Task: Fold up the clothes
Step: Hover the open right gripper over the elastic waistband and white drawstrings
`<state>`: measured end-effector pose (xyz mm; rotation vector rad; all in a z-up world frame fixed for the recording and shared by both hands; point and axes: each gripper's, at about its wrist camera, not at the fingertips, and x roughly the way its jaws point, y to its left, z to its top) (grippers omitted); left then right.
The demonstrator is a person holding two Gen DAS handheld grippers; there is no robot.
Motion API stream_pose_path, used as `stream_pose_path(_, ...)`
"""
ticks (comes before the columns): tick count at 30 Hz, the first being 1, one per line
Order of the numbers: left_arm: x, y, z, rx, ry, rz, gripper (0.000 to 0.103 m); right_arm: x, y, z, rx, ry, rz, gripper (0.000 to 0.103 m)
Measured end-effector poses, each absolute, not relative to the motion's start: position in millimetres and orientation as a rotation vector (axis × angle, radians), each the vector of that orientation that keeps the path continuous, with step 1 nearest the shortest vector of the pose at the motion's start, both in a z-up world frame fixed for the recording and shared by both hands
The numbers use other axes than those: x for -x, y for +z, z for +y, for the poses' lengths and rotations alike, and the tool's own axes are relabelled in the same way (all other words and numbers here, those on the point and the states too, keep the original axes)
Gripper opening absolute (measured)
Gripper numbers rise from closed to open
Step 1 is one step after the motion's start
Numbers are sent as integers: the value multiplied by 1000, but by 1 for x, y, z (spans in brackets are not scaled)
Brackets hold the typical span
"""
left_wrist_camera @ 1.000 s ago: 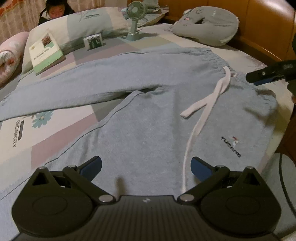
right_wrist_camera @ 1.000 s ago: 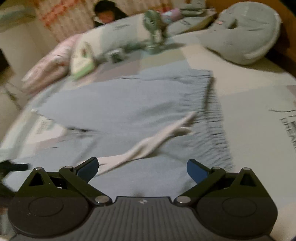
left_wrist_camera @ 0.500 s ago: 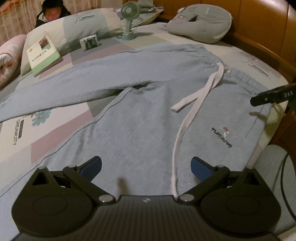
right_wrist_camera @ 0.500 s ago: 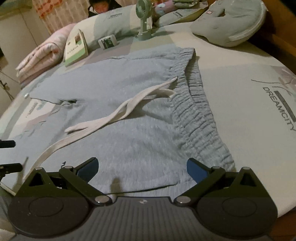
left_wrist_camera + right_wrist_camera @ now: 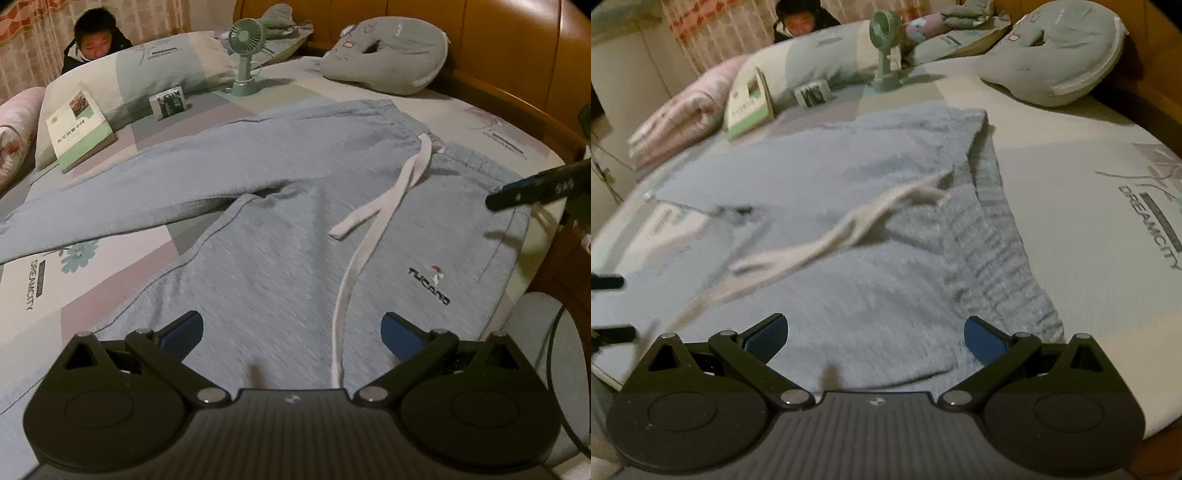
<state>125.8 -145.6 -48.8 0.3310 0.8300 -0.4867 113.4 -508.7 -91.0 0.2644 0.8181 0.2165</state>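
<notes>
Now pre-grasp step: sweatpants flat on bed, legs splayed, unfolded. Left gripper and right gripper hover over near leg and waistband, jaws wide, empty. Next, probably: pinch near edge, fold over.

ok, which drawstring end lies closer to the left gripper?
The long drawstring end, trailing down to the left gripper. The short end stops mid-thigh, well above the logo.
</notes>
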Motion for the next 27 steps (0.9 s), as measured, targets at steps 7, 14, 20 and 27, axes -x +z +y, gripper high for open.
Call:
stream_pose_path(7, -132, -56, -148, -332, -497, 849, 102, -149, -67, -502, -260, 272, 765, 103)
stream_pose_path(14, -139, -71, -143, -318, -493, 902, 102, -180, -102, -486, -243, 250, 870, 103)
stream_pose_path(20, -150, -89, -138, -293, -447, 989, 102, -165, -106, -495, -227, 237, 844, 103)
stream_pose_path(27, -141, -73, -140, -295, -489, 926, 102, -157, -92, -498, -242, 200, 828, 103)
